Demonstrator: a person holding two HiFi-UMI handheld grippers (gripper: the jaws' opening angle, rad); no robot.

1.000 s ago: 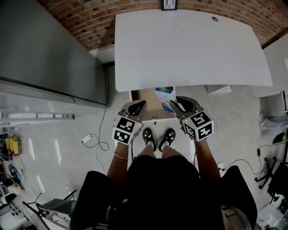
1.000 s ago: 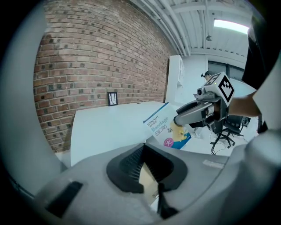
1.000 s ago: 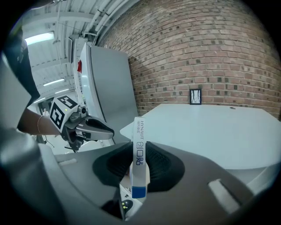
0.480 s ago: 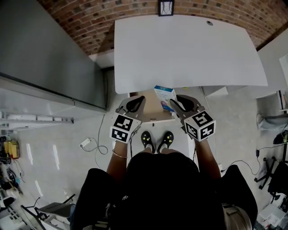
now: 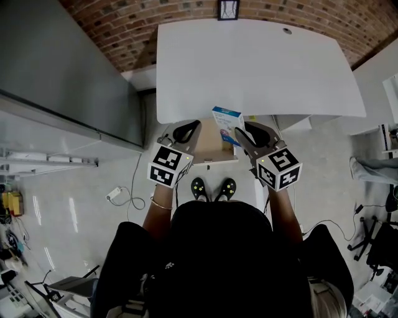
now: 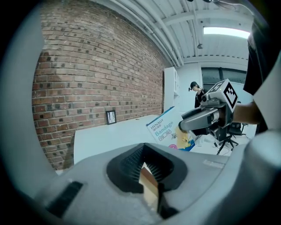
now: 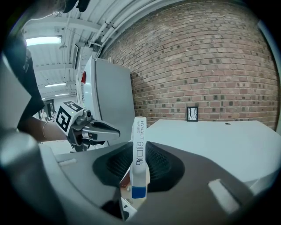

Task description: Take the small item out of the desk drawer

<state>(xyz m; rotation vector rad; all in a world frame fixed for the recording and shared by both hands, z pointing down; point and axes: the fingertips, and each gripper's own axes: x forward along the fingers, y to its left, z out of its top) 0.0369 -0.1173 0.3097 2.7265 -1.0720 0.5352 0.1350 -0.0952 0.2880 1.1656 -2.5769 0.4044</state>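
Since the right gripper (image 5: 244,135) pinches the box (image 5: 227,123) clear above the open drawer (image 5: 208,150), left gripper (image 5: 185,131) closed and empty, removal looks done and only setting down remains.

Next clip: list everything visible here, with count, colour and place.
desk: one, white top, against the brick wall
brick wall: one, red-brown, behind the desk
drawer: one, brown inside, open under the desk's front edge
bandage box: one, white and blue, above the open drawer, held on edge
picture frame: one, black, at the desk's far edge
cabinet: one, grey, left of the desk
cable: one, white, on the floor left of the drawer
shoes: two, black with pale dots, on the floor below the drawer
left gripper: one, grey, shut and empty, over the drawer's left side
right gripper: one, grey, shut on the bandage box
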